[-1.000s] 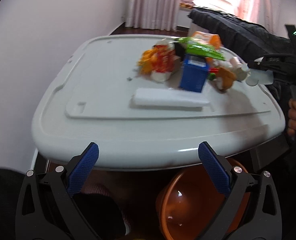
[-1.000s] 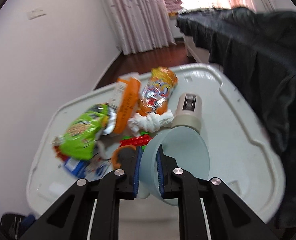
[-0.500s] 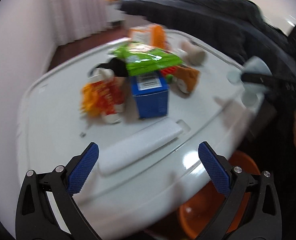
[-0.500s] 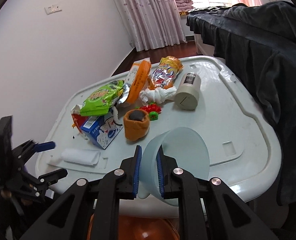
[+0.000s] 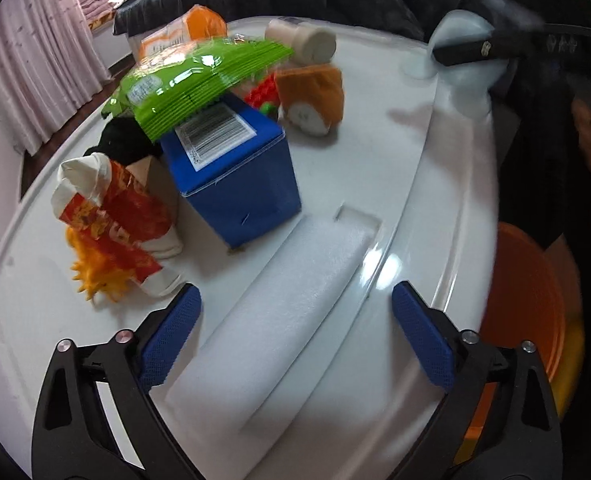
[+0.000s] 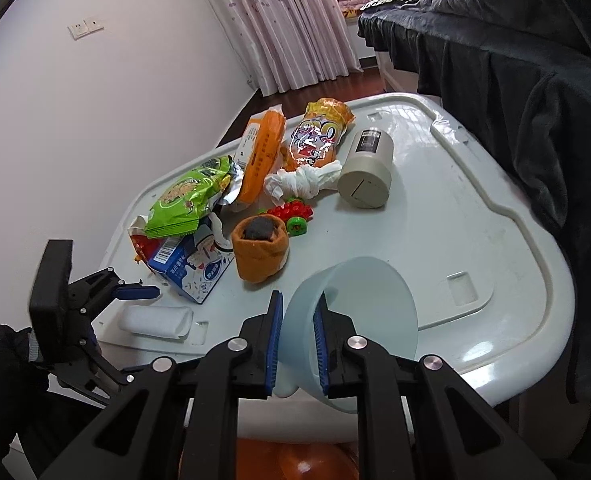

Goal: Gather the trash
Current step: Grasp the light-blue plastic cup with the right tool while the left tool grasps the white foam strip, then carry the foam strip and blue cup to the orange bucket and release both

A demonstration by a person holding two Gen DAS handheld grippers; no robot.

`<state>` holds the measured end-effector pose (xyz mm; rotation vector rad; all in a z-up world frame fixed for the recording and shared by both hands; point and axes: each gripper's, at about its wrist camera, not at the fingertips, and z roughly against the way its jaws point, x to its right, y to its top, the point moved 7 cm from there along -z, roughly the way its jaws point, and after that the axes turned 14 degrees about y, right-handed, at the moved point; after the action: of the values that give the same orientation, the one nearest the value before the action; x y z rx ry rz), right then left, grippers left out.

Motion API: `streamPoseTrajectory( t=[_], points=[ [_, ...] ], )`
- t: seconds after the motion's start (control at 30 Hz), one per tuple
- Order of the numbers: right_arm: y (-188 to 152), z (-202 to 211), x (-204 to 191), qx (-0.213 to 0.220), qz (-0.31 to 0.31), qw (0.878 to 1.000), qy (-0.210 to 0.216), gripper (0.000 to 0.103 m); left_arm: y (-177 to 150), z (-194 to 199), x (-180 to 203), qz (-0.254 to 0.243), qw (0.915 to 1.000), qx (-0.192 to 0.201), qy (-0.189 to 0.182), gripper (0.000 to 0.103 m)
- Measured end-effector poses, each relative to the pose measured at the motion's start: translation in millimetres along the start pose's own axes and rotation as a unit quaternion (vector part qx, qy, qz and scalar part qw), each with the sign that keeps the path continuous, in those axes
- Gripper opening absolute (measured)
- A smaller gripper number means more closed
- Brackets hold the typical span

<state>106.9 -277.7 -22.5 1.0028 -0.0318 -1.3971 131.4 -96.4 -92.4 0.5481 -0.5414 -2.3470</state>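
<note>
Trash lies on a white table (image 6: 475, 208). My left gripper (image 5: 295, 328) is open, its jaws straddling a white foam strip (image 5: 291, 300) at the near edge; the strip also shows in the right wrist view (image 6: 155, 320). Behind the strip stand a blue carton (image 5: 235, 172), a green snack bag (image 5: 199, 76), a red wrapper (image 5: 111, 220) and an orange roll (image 5: 315, 92). My right gripper (image 6: 297, 344) is shut on the rim of a pale blue plastic bowl (image 6: 363, 320) over the table's front edge.
An orange bin (image 5: 531, 312) stands on the floor below the table edge. A beige canister (image 6: 367, 176), a knotted white tissue (image 6: 303, 180) and orange snack bags (image 6: 319, 132) lie further back. A dark blanket (image 6: 535, 60) hangs at the right.
My left gripper has risen from below the table edge and moved in over the foam strip, still open. My right gripper has pulled back toward the front edge with the bowl.
</note>
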Motion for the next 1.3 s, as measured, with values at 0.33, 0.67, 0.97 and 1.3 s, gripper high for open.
streamPoseTrajectory(
  t=[0.33, 0.67, 0.97, 1.3],
  points=[
    [3, -8, -9, 0.001, 0.015, 1.0, 0.0, 0.009, 0, 20, 23, 0.035, 0.9993, -0.001, 0.016, 0.041],
    [-1, -9, -17, -0.005, 0.049, 0.999, -0.008, 0.008, 1, 32, 10, 0.149, 0.9867, -0.008, 0.065, 0.028],
    [0, 15, -31, 0.011, 0.052, 0.998, 0.02, 0.005, 1, 78, -4, 0.263, 0.9588, 0.016, 0.106, 0.027],
    [-56, 72, -75, -0.018, 0.088, 0.995, 0.041, 0.005, -36, 126, 67, 0.351, 0.9252, -0.025, 0.141, 0.027]
  ],
)
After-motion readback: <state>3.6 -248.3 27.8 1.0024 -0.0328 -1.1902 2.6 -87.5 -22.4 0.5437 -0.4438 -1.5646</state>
